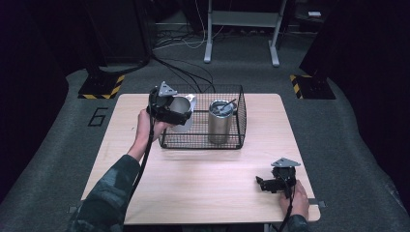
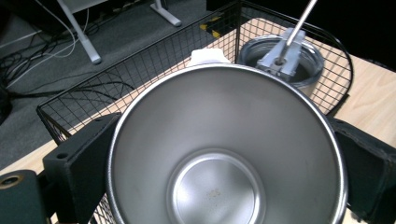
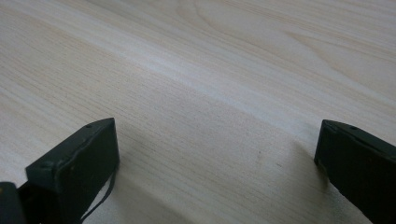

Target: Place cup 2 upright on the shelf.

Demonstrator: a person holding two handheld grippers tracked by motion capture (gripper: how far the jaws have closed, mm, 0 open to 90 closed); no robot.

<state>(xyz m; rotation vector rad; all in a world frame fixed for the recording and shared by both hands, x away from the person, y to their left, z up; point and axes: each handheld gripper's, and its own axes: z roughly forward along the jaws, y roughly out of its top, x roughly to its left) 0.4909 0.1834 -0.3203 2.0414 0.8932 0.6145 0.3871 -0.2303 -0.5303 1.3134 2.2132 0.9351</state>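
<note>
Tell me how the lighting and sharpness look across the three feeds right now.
High view: table evenly lit, surroundings nearly black, picture a bit soft. Left gripper view: steel cup held by the left gripper is sharp, soft sheen on its inner wall, no harsh glare; basket behind it is clear. Right gripper view: right gripper fingers slightly blurred, faint shadows on the wood.

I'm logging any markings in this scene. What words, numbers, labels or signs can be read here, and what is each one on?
"6": a dark numeral on the grey floor, left of the table.
Yellow and black hazard stripes, no wording: on the floor plates behind the table.
A faint stamp on the inside bottom of the steel cup, held by the left gripper: too blurred to read.
</note>
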